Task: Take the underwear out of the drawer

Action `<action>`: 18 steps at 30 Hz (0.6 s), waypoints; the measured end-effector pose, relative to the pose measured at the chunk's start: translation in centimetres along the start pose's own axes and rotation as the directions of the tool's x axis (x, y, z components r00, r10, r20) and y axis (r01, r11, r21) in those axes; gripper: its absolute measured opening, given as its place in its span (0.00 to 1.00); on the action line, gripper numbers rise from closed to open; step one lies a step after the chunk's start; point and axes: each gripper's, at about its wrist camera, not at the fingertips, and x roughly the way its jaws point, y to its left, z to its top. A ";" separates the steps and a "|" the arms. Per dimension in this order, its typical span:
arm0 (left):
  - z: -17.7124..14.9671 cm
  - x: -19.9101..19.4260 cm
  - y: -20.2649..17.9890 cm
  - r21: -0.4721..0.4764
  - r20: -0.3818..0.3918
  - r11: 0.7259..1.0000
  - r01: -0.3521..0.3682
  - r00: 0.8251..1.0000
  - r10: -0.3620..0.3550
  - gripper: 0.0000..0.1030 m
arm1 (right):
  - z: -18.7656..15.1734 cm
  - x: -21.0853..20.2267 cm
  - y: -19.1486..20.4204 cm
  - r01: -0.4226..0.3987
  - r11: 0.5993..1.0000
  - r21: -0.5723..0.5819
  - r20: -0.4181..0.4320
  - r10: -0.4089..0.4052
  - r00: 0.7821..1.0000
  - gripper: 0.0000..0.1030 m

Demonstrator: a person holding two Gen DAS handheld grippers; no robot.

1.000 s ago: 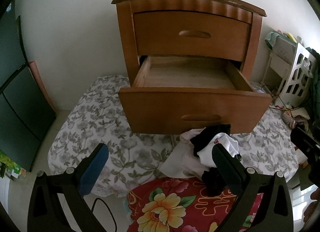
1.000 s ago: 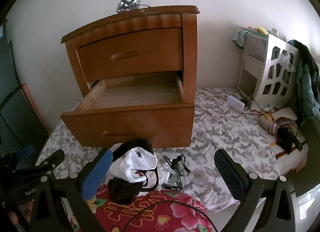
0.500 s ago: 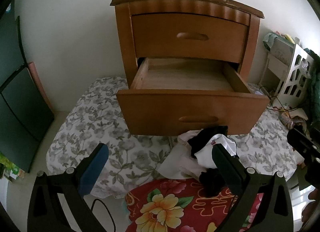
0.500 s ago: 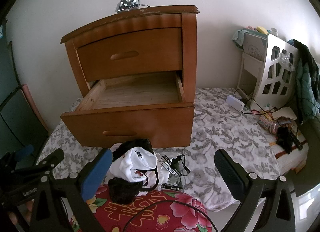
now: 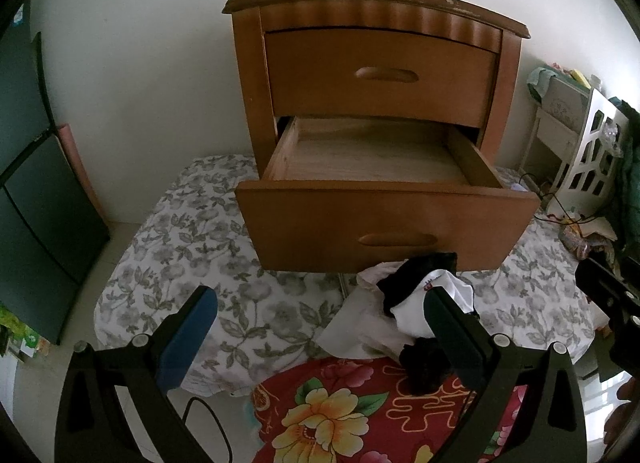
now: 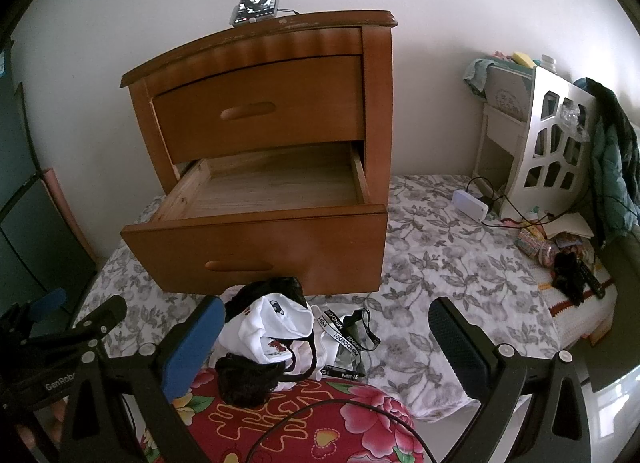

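Underwear (image 6: 276, 327) lies in a pile on the bed (image 6: 440, 263), just in front of both grippers. Left gripper (image 5: 320, 323) and right gripper (image 6: 326, 337) are wide open, holding nothing. Drawer (image 5: 376, 159) looks empty, so the job seems done.

Open drawer, clear inside; clutter low in front

The lower drawer (image 5: 384, 223) of the nightstand (image 5: 376, 75) stands pulled out with its wooden floor bare, so there is free room from above between its side walls, under the closed upper drawer (image 6: 260, 115). Just below the drawer front, a heap of underwear (image 6: 272, 331) and a lanyard (image 6: 344, 337) lie on the bed (image 5: 188, 247), blocking the low approach there. Left of the heap the floral sheet is open. The white rack (image 6: 548, 139) and cables crowd the right side.
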 end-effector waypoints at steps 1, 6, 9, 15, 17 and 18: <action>0.0 0.0 0.0 -0.001 0.000 1.000 0.000 1.000 0.000 1.00 | 0.0 0.0 0.0 0.000 1.000 0.000 0.000 0.000 1.000 1.00; 0.0 0.1 -0.1 0.001 -0.002 1.000 -0.020 1.000 0.020 1.00 | 0.0 0.0 -0.1 0.000 1.000 0.002 -0.001 0.000 1.000 1.00; 0.0 0.0 0.0 0.006 0.001 1.000 -0.022 1.000 0.022 1.00 | 0.0 0.0 -0.1 0.001 1.000 0.001 -0.001 -0.001 1.000 1.00; -0.1 -0.5 -0.3 0.030 0.031 0.999 -0.042 0.999 0.041 1.00 | 0.0 0.0 -0.1 0.000 1.000 0.001 -0.002 0.000 1.000 1.00; -0.2 -0.6 -0.4 0.037 0.038 0.999 -0.039 0.999 0.037 1.00 | 0.0 0.0 -0.1 -0.001 1.000 0.001 -0.001 0.001 1.000 1.00; -0.1 -0.7 -0.5 0.041 0.040 0.998 -0.038 0.999 0.037 1.00 | 0.0 0.0 -0.1 -0.001 1.000 0.001 -0.001 0.001 1.000 1.00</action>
